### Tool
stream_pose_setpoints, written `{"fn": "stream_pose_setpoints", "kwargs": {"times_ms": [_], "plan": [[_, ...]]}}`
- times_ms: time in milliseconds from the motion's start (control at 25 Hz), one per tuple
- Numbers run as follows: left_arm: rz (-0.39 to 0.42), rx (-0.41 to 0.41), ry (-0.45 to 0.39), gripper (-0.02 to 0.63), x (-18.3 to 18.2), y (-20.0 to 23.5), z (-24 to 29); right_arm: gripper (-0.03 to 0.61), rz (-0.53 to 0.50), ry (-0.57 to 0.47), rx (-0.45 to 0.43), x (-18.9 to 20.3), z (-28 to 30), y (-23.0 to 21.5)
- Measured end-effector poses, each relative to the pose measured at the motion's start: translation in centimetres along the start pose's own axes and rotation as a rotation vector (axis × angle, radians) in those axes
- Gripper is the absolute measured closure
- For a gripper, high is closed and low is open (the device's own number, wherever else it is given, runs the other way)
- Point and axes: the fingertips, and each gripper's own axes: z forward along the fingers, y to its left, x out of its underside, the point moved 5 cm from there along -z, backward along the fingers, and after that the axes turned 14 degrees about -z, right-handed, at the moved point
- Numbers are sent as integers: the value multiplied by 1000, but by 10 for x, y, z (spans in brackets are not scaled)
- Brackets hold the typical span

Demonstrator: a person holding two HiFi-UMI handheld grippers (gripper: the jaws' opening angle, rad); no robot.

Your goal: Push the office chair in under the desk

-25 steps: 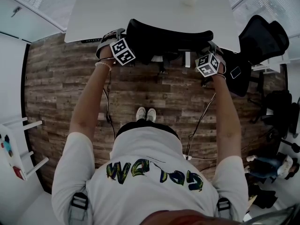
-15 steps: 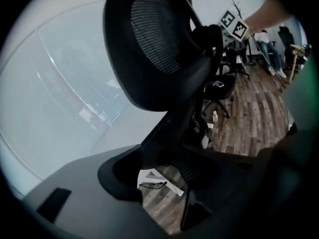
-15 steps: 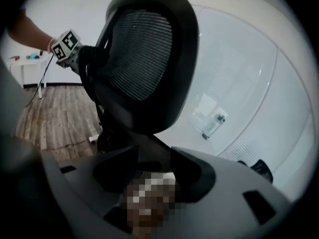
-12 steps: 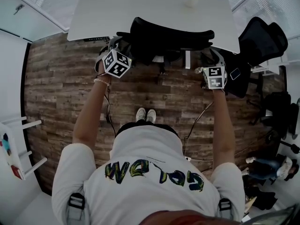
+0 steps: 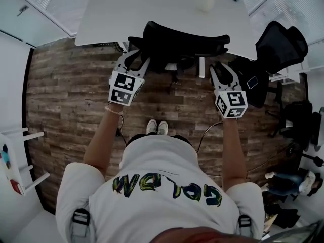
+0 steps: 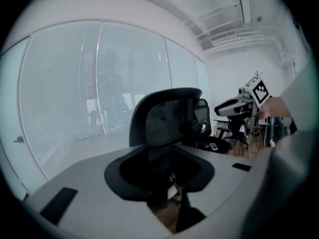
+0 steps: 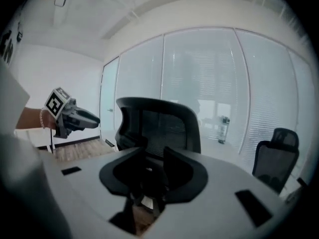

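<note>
Office chair (image 5: 185, 42) sits with its seat under the white desk (image 5: 152, 9), backrest at the desk's edge — the push looks done. Left gripper (image 5: 135, 59) and right gripper (image 5: 219, 71) hover just short of the backrest, their jaws part-way apart after just closing, with nothing between them. Any last nudge wants even pressure on both sides. Shirt (image 5: 162, 184) lettering is unreadable — the marker cubes (image 5: 123, 88) carry only square patterns.

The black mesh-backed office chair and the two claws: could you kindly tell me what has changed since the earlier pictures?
The left claw and the right claw have come off the two ends of the backrest of the black mesh-backed office chair and drawn back towards the person, rolling as they went; their jaws have just been closing, with nothing between them. The chair stays tucked under the white desk.
</note>
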Motion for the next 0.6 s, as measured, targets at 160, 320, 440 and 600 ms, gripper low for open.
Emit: {"fn": "stream_pose_setpoints", "kwargs": {"times_ms": [160,320,440,600], "plan": [[-64,29,-80,549,-15,-20,-23,465,37,-74,-31,-35,-18,20],[-93,59,-128,575,-28,-40,-44,495,40,-119,-57,-65,-34,38],[-87,77,-146,592,-36,-53,-59,502,44,-141,-61,-81,-46,48],[-117,92,-180,603,-50,-64,-78,529,53,-180,-75,-102,-59,59]]}}
